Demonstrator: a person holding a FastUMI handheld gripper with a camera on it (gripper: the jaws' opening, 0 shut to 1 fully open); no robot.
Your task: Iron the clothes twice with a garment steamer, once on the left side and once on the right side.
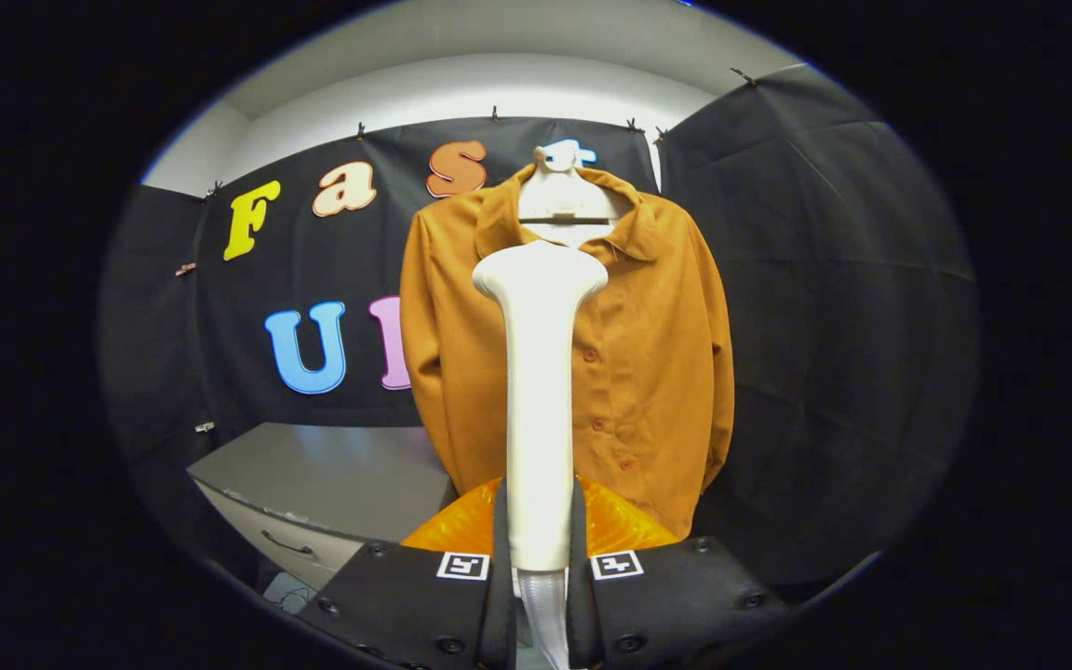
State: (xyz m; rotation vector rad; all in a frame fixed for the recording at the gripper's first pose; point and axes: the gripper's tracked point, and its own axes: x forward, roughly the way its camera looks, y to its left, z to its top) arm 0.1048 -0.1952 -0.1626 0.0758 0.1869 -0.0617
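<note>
An orange shirt (648, 354) hangs on a white hanger (562, 200) that sits inside its collar. Low down beside the shirt stands a grey cabinet (331, 465) with a smooth top and a drawer handle (287, 544). In front of the shirt, the gripper (538, 521) squeezes a white steamer (538, 372) with both fingers.

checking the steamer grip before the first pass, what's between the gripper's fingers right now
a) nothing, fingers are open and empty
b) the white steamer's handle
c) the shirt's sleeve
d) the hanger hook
b: the gripper has both fingers pressed on the handle of the white steamer, whose head stands upright in front of the orange shirt on its hanger.
</note>
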